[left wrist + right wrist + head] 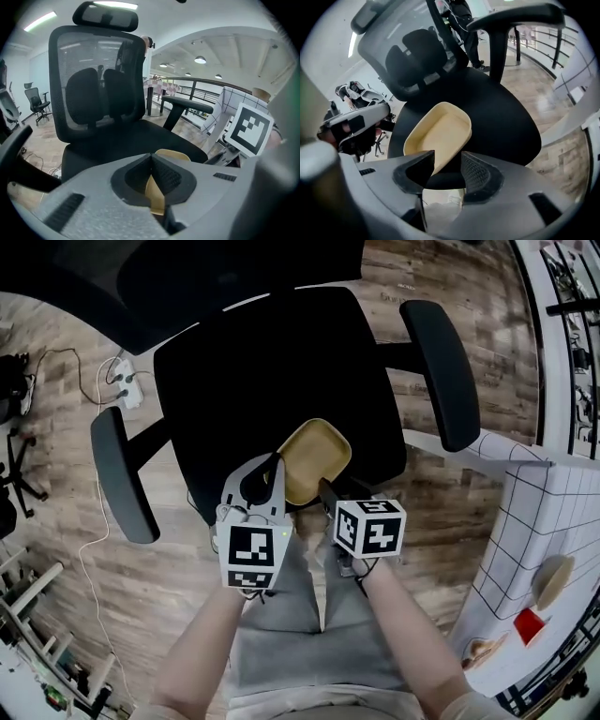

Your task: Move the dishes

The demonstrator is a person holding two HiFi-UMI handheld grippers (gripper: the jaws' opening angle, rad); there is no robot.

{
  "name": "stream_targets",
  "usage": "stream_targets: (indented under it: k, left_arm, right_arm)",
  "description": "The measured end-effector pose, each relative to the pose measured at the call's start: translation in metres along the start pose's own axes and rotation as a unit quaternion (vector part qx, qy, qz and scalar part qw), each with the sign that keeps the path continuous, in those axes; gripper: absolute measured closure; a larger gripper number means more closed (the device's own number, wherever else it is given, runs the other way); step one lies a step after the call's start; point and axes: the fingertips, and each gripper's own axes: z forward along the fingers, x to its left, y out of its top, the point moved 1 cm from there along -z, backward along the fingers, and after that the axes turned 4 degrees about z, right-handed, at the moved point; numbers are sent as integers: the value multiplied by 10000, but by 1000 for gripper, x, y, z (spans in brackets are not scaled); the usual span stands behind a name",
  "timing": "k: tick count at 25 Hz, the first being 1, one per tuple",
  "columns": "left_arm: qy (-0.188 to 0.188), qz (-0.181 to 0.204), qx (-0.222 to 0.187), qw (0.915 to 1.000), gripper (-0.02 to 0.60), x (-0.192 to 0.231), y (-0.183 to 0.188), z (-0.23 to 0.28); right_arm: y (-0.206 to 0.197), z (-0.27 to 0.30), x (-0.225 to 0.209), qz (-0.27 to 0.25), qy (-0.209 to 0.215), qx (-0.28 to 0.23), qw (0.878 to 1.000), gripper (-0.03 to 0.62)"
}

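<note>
A cream yellow dish (pixel 317 457) lies at the front edge of a black office chair's seat (pixel 272 371). My left gripper (pixel 277 465) is at the dish's left rim. In the left gripper view the left gripper (pixel 151 159) has its jaws pressed together on the dish's thin rim (pixel 154 197). My right gripper (pixel 325 488) is at the dish's near right corner. In the right gripper view the right gripper (pixel 447 157) stands open, with the dish's (pixel 440 129) near corner between its jaws and a gap beside the right jaw. The dish is empty.
The chair has two armrests (pixel 122 474) (pixel 441 371) and a tall mesh back (pixel 98 79). A white gridded table (pixel 553 512) at the right bears a cream dish (pixel 551 579) and a red thing (pixel 530 624). A power strip (pixel 127 390) lies on the wooden floor.
</note>
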Motion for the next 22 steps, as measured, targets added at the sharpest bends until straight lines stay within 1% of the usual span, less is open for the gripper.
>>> stream_targets:
  k: [4, 5, 6, 8, 11, 15, 17, 22]
  left_arm:
    - [-38, -88, 93, 9999, 569, -1, -12, 3]
    - [-42, -91, 105, 9999, 569, -1, -14, 3]
    - [-41, -100, 112, 9999, 569, -1, -14, 2]
    - [-17, -124, 100, 9999, 569, 1, -14, 1]
    - [55, -127, 46, 9999, 569, 4, -12, -2]
    - [56, -171, 31, 9998, 569, 6, -7, -10]
    - [45, -180, -1, 9998, 569, 6, 1, -16]
    - [97, -237, -116, 9996, 569, 7, 22, -35]
  right_arm:
    - [-5, 15, -5, 223, -111, 70, 9997, 416]
    - [-6, 17, -7, 266, -175, 79, 9995, 431]
    - [-6, 19, -9, 287, -249, 90, 9992, 481]
    - [-6, 21, -11, 183, -358, 151, 9991, 548]
    - [-3, 19, -7, -135, -380, 176, 9990, 562]
    - [5, 10, -3, -515, -440, 108, 9976, 566]
    - [11, 2, -2, -587, -440, 83, 9973, 568]
    - [31, -31, 6, -596, -247, -42, 9979, 568]
